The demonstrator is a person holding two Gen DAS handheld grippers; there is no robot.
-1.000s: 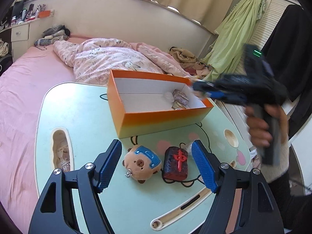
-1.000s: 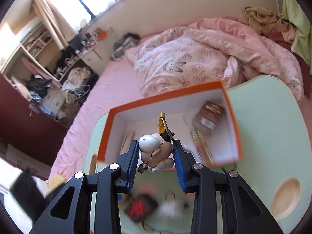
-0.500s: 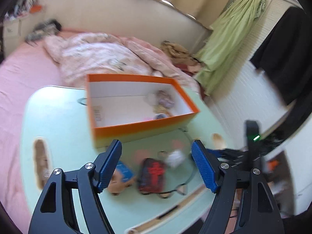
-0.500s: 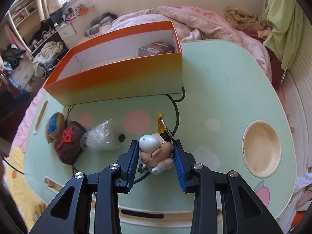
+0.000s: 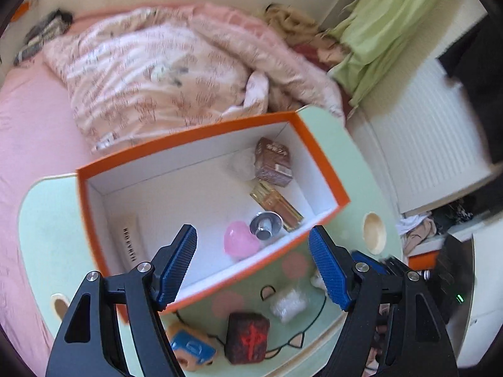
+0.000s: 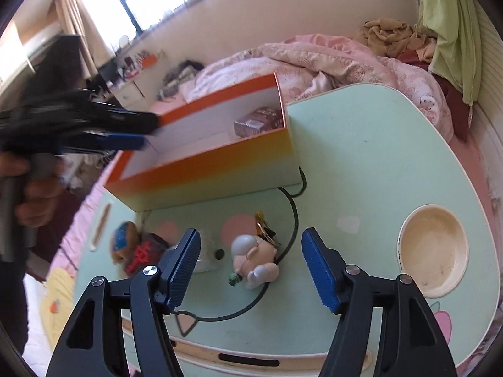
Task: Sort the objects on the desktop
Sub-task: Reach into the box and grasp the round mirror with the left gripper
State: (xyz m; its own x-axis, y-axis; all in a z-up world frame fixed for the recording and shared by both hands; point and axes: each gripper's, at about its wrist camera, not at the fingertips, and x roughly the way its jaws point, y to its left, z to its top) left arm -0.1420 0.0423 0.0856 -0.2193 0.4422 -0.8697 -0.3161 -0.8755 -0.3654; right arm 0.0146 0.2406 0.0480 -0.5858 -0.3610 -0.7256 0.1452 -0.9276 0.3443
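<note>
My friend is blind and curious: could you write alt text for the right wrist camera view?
An open right gripper hovers over a small pig figurine lying on a mint green table. Behind it stands an orange box, with the blurred left gripper reaching over it.

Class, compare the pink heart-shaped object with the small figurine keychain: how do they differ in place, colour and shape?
Place: the pink heart lies inside the orange box; the figurine keychain lies out on the green table, between the open right gripper pads.
Colour: the heart is one solid pink; the figurine is pale peach with grey-white parts.
Shape: the heart is a smooth single lump; the figurine has limbs and a metal ring with a yellow tag.
Both are small trinkets.
</note>
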